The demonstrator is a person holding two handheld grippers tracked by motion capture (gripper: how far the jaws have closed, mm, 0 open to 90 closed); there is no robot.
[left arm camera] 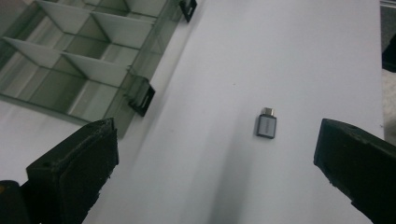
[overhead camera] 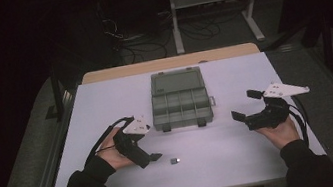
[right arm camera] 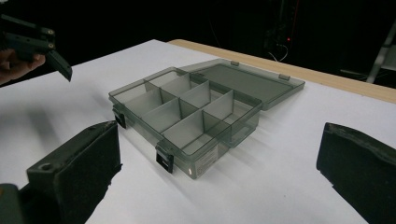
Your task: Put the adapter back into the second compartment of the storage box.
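A small grey USB adapter [overhead camera: 175, 161] [left arm camera: 266, 125] lies flat on the white table [overhead camera: 245, 157], in front of a smoke-grey divided organizer box [overhead camera: 181, 102] [left arm camera: 88, 60] [right arm camera: 187, 112]. The box's lid [overhead camera: 176, 81] [right arm camera: 243, 79] is folded back flat behind it, and the compartments I can see hold nothing. My left gripper [overhead camera: 147, 159] [left arm camera: 217, 163] is open just left of the adapter, jaws wide apart and aimed at it. My right gripper [overhead camera: 246, 104] [right arm camera: 217, 168] is open to the right of the box, facing it, with nothing between its jaws.
Two black latches [left arm camera: 140, 95] hang on the box's front wall. A wooden strip [overhead camera: 170, 63] runs along the table's far edge, with dark floor, cables and a white frame [overhead camera: 213, 0] beyond. The person's other hand with the left gripper [right arm camera: 37, 44] shows far off.
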